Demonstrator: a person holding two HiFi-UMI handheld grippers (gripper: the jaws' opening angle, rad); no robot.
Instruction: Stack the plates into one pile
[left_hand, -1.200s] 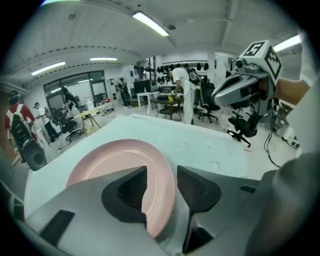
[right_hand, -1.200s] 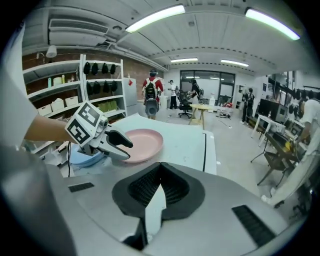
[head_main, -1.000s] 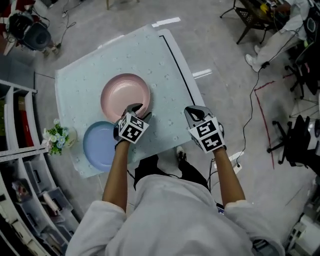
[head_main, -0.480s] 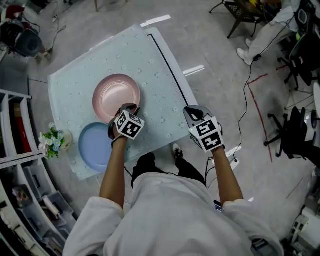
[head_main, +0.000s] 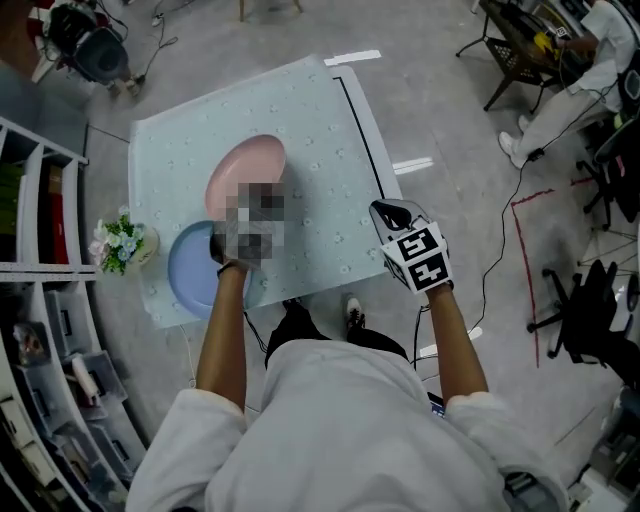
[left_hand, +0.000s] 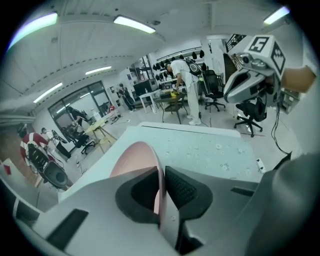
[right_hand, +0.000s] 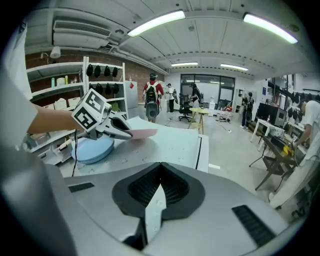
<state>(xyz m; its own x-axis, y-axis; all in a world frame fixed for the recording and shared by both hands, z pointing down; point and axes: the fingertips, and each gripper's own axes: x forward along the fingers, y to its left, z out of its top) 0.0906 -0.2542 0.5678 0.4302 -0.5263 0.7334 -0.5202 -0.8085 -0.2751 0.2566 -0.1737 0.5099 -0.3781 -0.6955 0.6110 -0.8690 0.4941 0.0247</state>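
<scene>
A pink plate (head_main: 245, 165) is on the pale blue table (head_main: 320, 130), its near edge raised. A blue plate (head_main: 192, 278) lies flat just nearer, at the table's front left. My left gripper (left_hand: 161, 185) has the pink plate's (left_hand: 135, 157) near rim between its pads, and its jaws are closing onto it. A mosaic patch covers that gripper in the head view. In the right gripper view the left gripper (right_hand: 117, 131) holds the pink plate (right_hand: 139, 133) above the table beside the blue plate (right_hand: 93, 147). My right gripper (head_main: 393, 213) is shut and empty, off the table's right front corner.
A small pot of flowers (head_main: 120, 245) stands at the table's left edge next to the blue plate. Shelving (head_main: 40, 220) runs along the left. A cable (head_main: 505, 215) lies on the floor at the right, and a person (head_main: 560, 70) stands by chairs at the far right.
My left gripper's jaws have gone from wide open to closed over the pink plate's near rim, and the plate now looks tipped up. The right gripper has stayed where it was.
</scene>
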